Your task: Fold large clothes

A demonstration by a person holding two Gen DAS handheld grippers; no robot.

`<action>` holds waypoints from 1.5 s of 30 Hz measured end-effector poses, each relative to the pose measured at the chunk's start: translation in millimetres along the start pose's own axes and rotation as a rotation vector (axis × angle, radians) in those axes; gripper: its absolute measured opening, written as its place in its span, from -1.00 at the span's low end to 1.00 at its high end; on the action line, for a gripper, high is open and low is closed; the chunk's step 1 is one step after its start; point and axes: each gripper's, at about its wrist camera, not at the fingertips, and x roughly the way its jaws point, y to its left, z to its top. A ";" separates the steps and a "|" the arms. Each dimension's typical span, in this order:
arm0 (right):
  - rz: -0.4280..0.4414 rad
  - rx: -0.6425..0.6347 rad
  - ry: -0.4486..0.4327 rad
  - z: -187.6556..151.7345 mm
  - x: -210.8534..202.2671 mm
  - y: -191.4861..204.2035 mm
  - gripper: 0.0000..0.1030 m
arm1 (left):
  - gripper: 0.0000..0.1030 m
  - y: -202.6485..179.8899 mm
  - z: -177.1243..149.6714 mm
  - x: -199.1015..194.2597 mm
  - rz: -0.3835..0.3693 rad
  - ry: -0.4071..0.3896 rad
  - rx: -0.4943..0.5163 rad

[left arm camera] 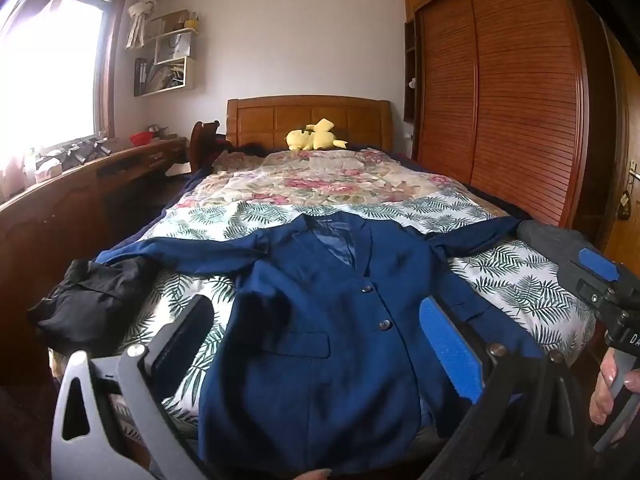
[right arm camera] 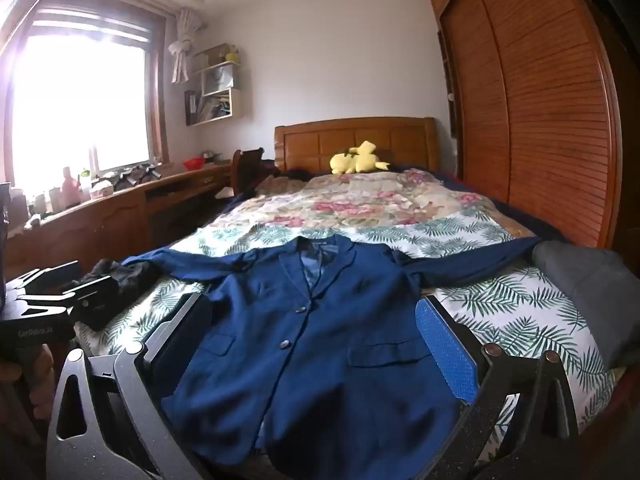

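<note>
We hold the left gripper (left arm camera: 320, 344) and right gripper (right arm camera: 316, 344) wide and empty above the blue jacket (right arm camera: 316, 320), spread buttoned below the headboard (right arm camera: 356, 140). It looks soft, heavyish; we'd pinch each sleeve cuff.

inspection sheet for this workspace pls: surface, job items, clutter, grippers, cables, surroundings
Surface: bed with leaf-print sheet, floral quilt farther back.
Job's things: blue jacket laid flat, front up, sleeves spread, unfolded.
Clutter: black garment by one sleeve, grey garment by the other, yellow plush toy at the headboard.
Grippers: left gripper and right gripper open, holding nothing, above the jacket's hem.
Cables: nothing seen.
Surroundings: window, cluttered desk, slatted wardrobe.
</note>
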 end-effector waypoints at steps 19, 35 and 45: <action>0.003 -0.011 0.017 -3.5 -0.6 6.0 1.00 | 1.00 -6.9 4.2 -12.9 0.005 -0.022 0.005; 0.004 -0.007 0.016 -4.1 0.5 5.5 1.00 | 1.00 -7.3 3.2 -16.5 -0.001 -0.029 0.007; 0.006 -0.005 0.016 -4.4 0.6 5.1 1.00 | 1.00 -11.3 5.8 -21.3 -0.003 -0.040 0.010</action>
